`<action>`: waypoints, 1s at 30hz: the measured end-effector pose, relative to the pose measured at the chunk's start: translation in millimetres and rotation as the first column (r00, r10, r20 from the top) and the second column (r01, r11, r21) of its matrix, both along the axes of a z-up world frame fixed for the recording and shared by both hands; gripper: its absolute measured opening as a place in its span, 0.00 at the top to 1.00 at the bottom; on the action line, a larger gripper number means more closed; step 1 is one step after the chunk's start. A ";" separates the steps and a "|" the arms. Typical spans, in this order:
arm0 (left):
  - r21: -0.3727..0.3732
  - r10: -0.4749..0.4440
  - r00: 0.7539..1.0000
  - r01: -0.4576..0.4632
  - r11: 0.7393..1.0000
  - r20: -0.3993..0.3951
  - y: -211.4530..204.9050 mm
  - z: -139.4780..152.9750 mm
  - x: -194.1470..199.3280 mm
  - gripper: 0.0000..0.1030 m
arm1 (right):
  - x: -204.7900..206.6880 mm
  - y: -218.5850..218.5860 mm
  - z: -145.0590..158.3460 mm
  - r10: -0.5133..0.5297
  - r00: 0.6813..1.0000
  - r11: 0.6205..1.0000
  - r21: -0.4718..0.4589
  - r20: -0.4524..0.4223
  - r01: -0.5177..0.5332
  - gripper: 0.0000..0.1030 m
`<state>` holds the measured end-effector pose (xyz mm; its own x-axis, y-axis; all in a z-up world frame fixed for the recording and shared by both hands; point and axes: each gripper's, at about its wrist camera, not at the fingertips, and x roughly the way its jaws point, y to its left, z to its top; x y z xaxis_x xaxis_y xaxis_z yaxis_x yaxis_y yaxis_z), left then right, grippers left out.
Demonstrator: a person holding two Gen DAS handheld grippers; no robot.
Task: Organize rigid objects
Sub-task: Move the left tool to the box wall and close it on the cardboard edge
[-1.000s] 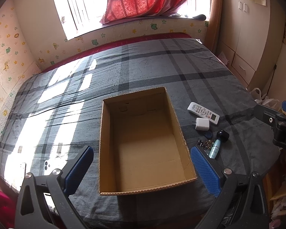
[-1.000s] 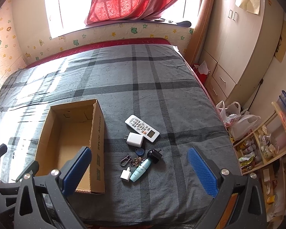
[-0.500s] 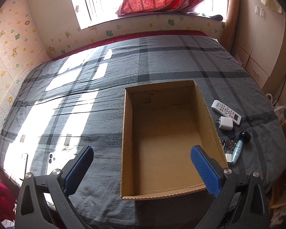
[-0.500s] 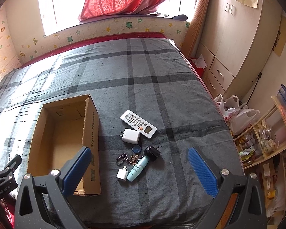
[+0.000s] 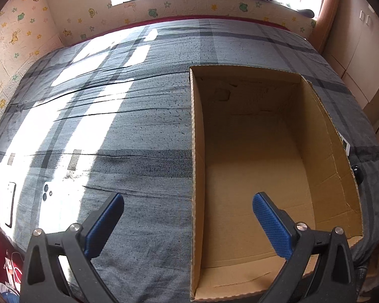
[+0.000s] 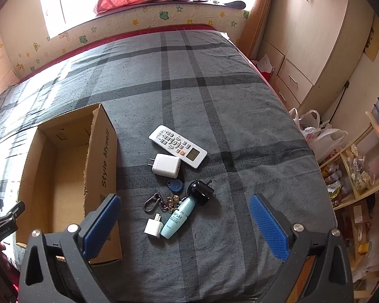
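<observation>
Nearest to us, the right gripper (image 6: pixel 184 217) has its blue pads spread wide apart w/ nothing between them, hovering above the bed (image 6: pixel 240 116). Dead ahead, framed in the gap, lies the small stuff: a small white plug (image 6: pixel 153 226) touching a teal bottle (image 6: pixel 178 217), then a keyring w/ carabiner (image 6: pixel 161 202), a black adapter (image 6: pixel 200 189) and a blue tag (image 6: pixel 174 185). The bottle's long axis runs diagonal, near-left to far-right, cap toward the black adapter. Beyond them sit a white charger (image 6: pixel 165 165) and, furthest, a white remote (image 6: pixel 178 146), whose long axis runs far-left to near-right.

The cardboard box (image 6: pixel 106 156) sits to the left of the pile, close beside it but not touching, and looks empty, so nothing is sorted yet by our reckoning.

The left gripper (image 5: pixel 188 223), also spread apart and empty, straddles the box's left wall (image 5: pixel 195 151); from there the pile is mostly hidden behind the far-side wall. So the right gripper is clearly the nearer one for the first pick. We'd guess the plug or the bottle goes first. For the bottle, we'd turn the wrist so the pads close across its narrow width, then carry it left into the box.
</observation>
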<state>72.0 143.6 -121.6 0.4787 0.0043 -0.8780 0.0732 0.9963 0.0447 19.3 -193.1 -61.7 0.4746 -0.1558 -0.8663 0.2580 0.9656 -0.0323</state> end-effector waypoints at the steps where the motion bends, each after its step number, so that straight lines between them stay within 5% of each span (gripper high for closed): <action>1: -0.005 -0.004 1.000 0.004 1.000 -0.004 1.3 -5.9 2.3 0.00 | 0.0 -0.9 -3.5 -0.003 1.000 1.000 0.001 -0.004 0.003 0.00; 11: -0.046 -0.035 0.999 0.035 0.998 0.008 -1.6 -23.7 20.2 0.01 | -3.9 -1.4 -20.8 -0.011 0.999 1.000 -0.015 -0.033 0.010 0.00; 14: -0.067 -0.042 0.999 0.042 0.997 -0.010 -2.3 -27.5 26.8 0.19 | -4.2 -1.8 -21.1 -0.013 1.000 1.000 -0.018 -0.028 0.012 0.00; 17: -0.070 -0.058 0.998 0.056 0.996 -0.025 -5.0 -33.6 30.6 0.47 | -1.5 -2.8 -24.9 -0.015 0.999 0.999 -0.030 -0.036 0.013 0.00; 19: -0.075 -0.079 0.996 0.075 0.994 -0.048 -8.1 -40.0 32.6 0.76 | 0.1 -3.7 -29.0 -0.014 0.999 0.999 -0.037 -0.044 0.012 0.00; 24: -0.055 -0.057 0.996 0.054 0.997 -0.061 -5.0 -49.2 34.4 0.87 | 3.8 -8.4 -39.4 -0.025 0.997 0.999 -0.036 -0.068 0.022 0.00; 30: -0.026 -0.063 0.996 0.062 0.998 -0.055 -6.8 -51.7 32.7 0.87 | 7.5 -11.0 -44.7 -0.018 0.997 0.999 -0.038 -0.079 0.015 0.00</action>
<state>104.7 136.7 -173.3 0.4272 -0.0459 -0.9030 0.1368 0.9905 0.0144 26.8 -204.1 -106.4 0.4020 -0.1962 -0.8944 0.2694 0.9589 -0.0892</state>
